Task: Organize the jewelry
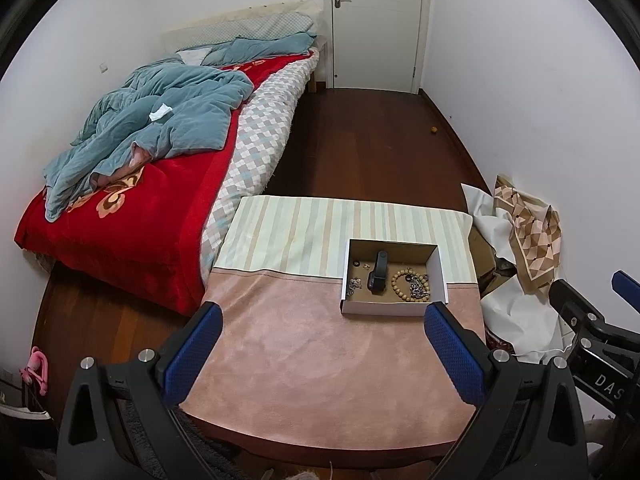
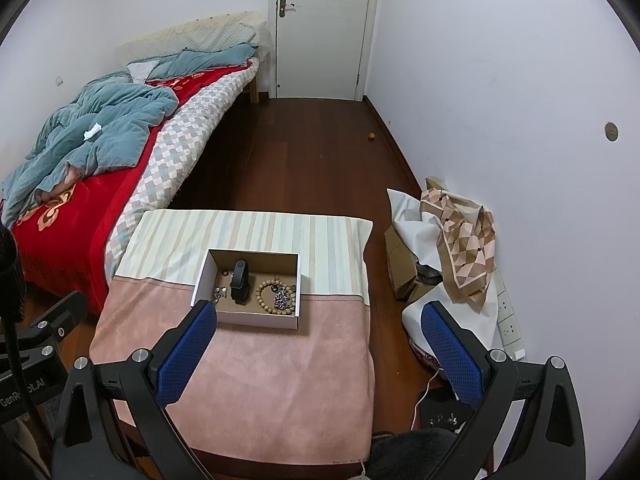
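Left gripper (image 1: 322, 330) and right gripper (image 2: 318, 330) both spread wide, holding nothing, hovering above the table's (image 1: 320, 360) near edge, aimed forward and down. Open cardboard box (image 1: 394, 308) sits mid-table toward its right edge, containing black watch (image 1: 378, 276), wooden bead bracelet (image 1: 400, 284), silver chain (image 1: 420, 289).

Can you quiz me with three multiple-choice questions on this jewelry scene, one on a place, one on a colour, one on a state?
1. Where does the round wooden bead bracelet lie?
A. inside the shallow white cardboard box
B. on the bed
C. on the floor

2. What colour are the left gripper pads?
A. red
B. blue
C. green

3. The right gripper is:
A. shut on a chain
B. shut on nothing
C. open

Answers: 1 A, the beads sit on the box floor beside the black wristband. 2 B, both pads show blue. 3 C, its fingers stand wide apart, holding nothing.
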`<state>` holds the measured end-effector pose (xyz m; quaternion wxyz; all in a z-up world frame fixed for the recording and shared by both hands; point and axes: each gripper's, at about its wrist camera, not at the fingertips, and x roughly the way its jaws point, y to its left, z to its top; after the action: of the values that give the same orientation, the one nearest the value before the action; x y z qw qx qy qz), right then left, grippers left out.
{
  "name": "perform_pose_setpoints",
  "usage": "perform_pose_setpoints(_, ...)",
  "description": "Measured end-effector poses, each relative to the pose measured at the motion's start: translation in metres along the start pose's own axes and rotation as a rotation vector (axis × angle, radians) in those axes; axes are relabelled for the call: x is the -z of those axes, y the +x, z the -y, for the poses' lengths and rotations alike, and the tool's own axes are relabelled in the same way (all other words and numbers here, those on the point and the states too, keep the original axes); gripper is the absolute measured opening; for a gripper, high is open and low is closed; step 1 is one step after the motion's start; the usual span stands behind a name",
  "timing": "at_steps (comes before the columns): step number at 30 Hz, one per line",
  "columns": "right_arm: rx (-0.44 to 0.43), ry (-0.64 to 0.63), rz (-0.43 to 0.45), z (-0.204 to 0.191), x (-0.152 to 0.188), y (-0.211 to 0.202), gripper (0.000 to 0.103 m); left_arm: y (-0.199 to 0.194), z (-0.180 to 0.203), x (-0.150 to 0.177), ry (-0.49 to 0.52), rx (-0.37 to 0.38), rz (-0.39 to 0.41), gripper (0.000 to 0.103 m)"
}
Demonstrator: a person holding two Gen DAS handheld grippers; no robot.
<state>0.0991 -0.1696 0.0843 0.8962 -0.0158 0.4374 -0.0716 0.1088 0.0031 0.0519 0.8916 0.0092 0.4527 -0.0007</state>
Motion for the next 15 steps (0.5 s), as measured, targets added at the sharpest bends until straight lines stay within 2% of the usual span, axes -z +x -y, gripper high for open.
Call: perform_pose_setpoints(15,0.002,-0.009,-0.007,-0.0044,0.0052,-0.0004,0.103,0.0000,-0.0002,0.0003,0.001,0.000,-0.001,0.103)
